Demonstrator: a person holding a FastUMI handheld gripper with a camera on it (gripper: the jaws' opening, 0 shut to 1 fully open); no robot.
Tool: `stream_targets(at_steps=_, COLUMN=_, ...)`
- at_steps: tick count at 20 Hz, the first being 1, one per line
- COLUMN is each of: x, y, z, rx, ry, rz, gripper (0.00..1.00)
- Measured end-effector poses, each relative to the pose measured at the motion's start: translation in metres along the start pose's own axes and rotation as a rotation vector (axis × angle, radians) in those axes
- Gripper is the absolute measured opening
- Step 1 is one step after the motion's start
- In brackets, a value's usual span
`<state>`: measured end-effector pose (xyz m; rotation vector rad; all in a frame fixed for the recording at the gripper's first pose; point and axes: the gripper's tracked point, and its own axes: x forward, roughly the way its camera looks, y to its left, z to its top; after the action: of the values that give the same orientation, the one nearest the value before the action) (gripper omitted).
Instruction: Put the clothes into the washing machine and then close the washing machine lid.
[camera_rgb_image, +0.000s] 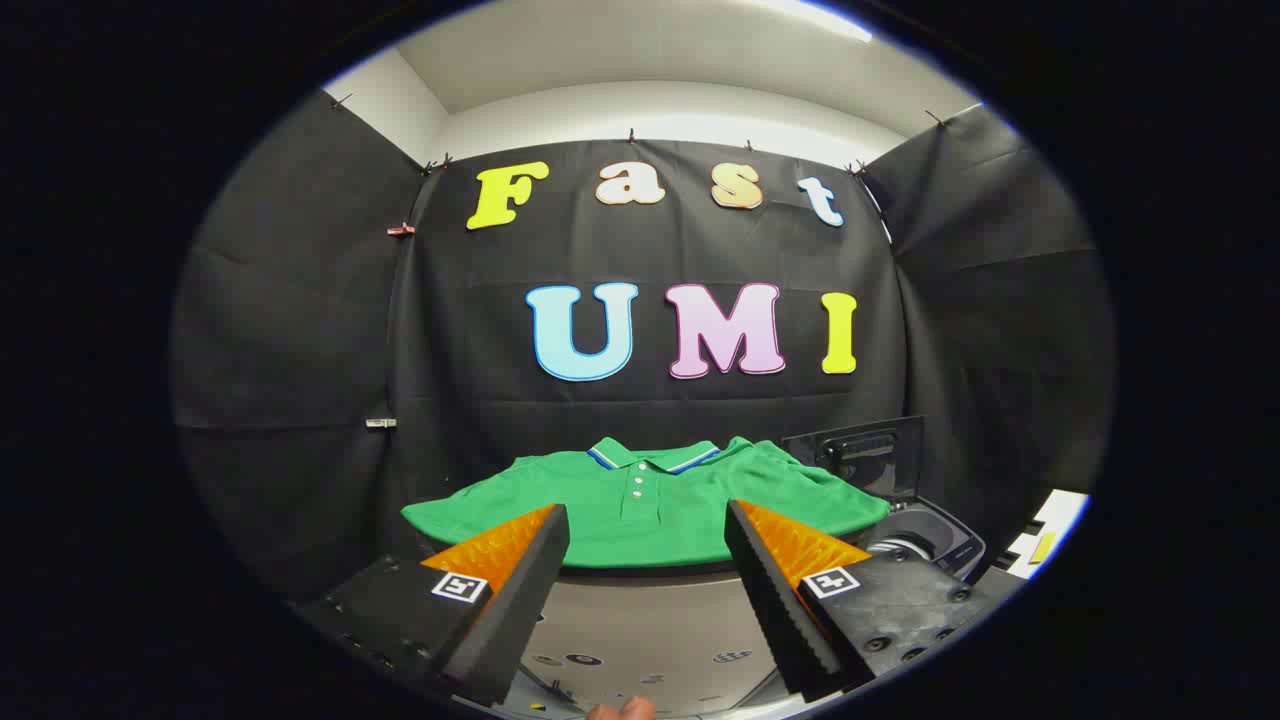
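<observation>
My gripper (648, 530) hangs spread wide with nothing between its fingers. The shirt (645, 505) lies flat on the table (650, 620) just beyond the fingertips, collar toward the far wall. The washer (925, 540), lid (865, 455) raised, sits right of the shirt, touching its sleeve.

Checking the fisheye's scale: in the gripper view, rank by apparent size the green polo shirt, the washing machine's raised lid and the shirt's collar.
1. Green polo shirt
2. Washing machine's raised lid
3. Collar
Hand-held gripper is open.
</observation>
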<state>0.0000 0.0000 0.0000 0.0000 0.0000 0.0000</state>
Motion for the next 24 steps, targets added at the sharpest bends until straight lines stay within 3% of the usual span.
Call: stream_targets(at_steps=24, x=0.016, y=0.005, z=-0.004, rx=-0.011, ry=-0.007, rz=0.012, gripper=0.98)
